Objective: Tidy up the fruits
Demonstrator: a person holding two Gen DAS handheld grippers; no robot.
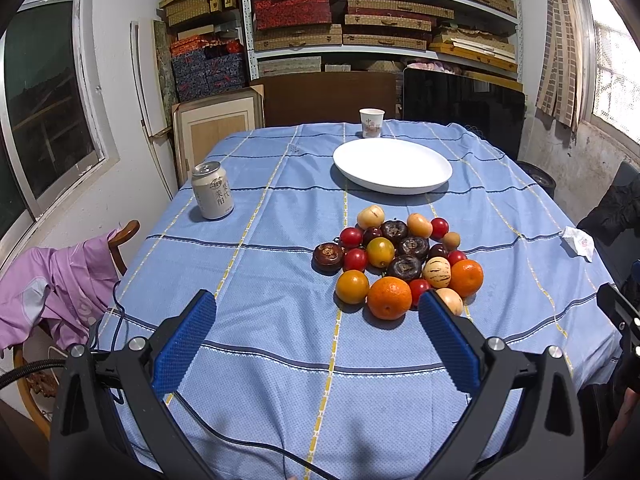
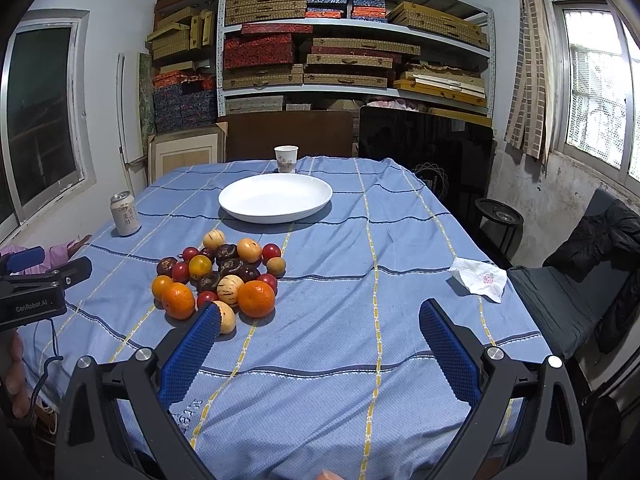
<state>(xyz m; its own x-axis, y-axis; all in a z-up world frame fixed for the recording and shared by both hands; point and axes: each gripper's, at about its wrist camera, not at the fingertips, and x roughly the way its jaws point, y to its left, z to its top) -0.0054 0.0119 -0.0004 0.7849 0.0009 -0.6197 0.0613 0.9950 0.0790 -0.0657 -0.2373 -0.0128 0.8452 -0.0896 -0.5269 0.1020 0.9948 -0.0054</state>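
A pile of fruit [image 1: 400, 256] lies on the blue tablecloth: oranges [image 1: 389, 297], red cherry tomatoes, dark water chestnuts, pale striped melons. It also shows in the right wrist view [image 2: 220, 276]. An empty white plate [image 1: 392, 165] [image 2: 275, 197] sits beyond it. My left gripper [image 1: 316, 308] is open and empty, near the pile's front left. My right gripper [image 2: 320, 318] is open and empty, to the right of the pile. The left gripper's body [image 2: 36, 292] shows at the right wrist view's left edge.
A drink can [image 1: 212, 196] [image 2: 125, 213] stands at the left. A paper cup [image 1: 371, 122] [image 2: 286, 158] stands behind the plate. A crumpled tissue [image 2: 480, 279] lies near the right edge. Chairs flank the table; shelves stand behind.
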